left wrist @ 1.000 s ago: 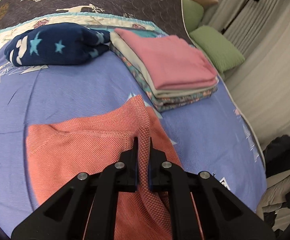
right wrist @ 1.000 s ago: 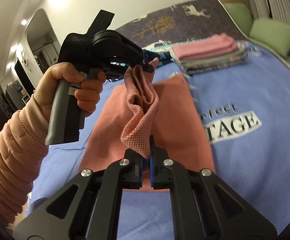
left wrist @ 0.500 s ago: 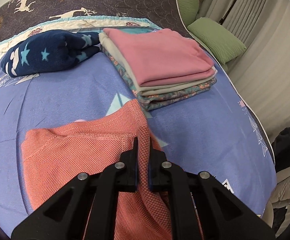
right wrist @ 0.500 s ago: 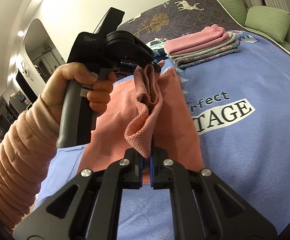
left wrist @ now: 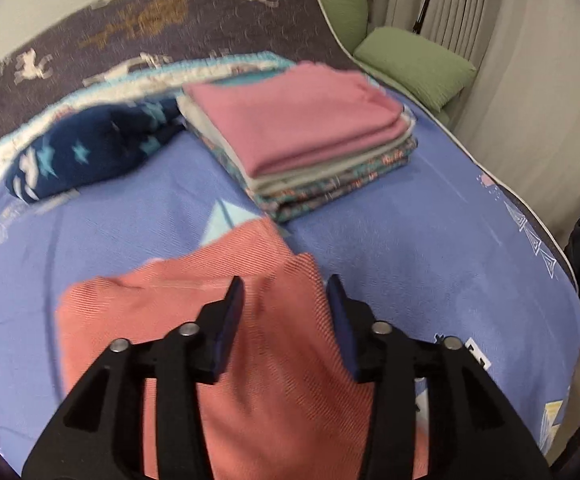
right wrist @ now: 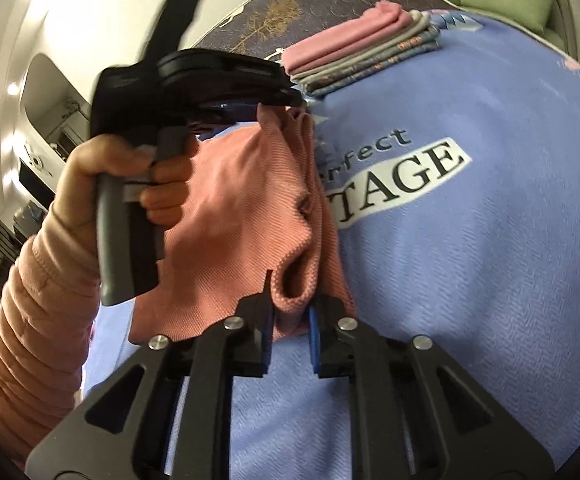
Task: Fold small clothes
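With both grippers' jaws just opening, coral cloth [left wrist: 274, 360] lies btwn them.

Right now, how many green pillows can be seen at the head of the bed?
2. The nearer green pillow lies at the bed's right edge by the curtain; the farther green pillow sits behind it beside the dark deer blanket. Others may be hidden out of frame.

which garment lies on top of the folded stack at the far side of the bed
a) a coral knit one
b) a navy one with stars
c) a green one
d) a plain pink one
d: the plain pink garment tops the folded stack; the navy star-print fleece lies beside it.
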Available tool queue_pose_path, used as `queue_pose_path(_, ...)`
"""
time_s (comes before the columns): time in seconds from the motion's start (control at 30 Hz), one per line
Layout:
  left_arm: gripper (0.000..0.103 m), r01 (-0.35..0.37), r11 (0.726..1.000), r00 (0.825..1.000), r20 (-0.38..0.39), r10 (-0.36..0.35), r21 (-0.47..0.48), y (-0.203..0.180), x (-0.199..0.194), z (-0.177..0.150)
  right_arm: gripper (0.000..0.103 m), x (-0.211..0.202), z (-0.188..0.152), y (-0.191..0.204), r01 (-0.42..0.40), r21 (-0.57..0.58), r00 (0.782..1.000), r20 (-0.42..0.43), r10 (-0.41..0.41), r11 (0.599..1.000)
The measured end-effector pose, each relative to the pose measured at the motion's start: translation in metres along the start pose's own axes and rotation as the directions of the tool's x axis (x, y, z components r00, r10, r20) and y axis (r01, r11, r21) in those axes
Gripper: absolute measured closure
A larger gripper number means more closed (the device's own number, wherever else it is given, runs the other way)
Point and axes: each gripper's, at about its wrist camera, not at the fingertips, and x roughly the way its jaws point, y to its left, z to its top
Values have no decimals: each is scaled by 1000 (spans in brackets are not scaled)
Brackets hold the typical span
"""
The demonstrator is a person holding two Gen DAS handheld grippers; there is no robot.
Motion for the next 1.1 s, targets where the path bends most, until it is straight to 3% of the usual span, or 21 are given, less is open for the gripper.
queue_pose_path(0.13,42,-55,998,994,91,53,16,14,-42,-16,90,-1,-2,-2,-9,7,1000,-2,9,1000)
queue_pose_path(0.27,38,-103,994,986,136,98,37,33,-82,-57,90,0,-2,-3,-14,11,1000,-5,14,1000)
queue_pose_path(0.43,38,-144,988,983,127,135,61,51,-121,-129,90,1,-2,-5,-29,29,999,-15,29,999)
queue_pose_path(0.6,38,-90,989,992,99,79,113,47,-144,-187,90,4,-1,-5,-21,28,1000,-15,21,999)
queue_pose_path(0.67,38,-103,980,992,93,88,169,36,-147,-202,90,4,0,-4,-18,27,1000,-15,18,999)
queue_pose_path(0.83,38,-194,947,981,77,181,257,18,-129,-220,90,4,0,-2,-2,22,1000,-13,2,1000)
queue_pose_path(0.93,38,-242,950,970,62,234,200,21,-118,-217,89,3,1,-1,-2,28,1000,-12,2,1000)
queue_pose_path(1.03,38,-227,966,973,60,221,127,29,-118,-214,88,0,4,-3,-4,46,1000,-8,4,999)
queue_pose_path(1.1,38,-244,962,969,61,238,124,30,-119,-216,88,-2,4,-5,1,49,1000,-4,0,999)
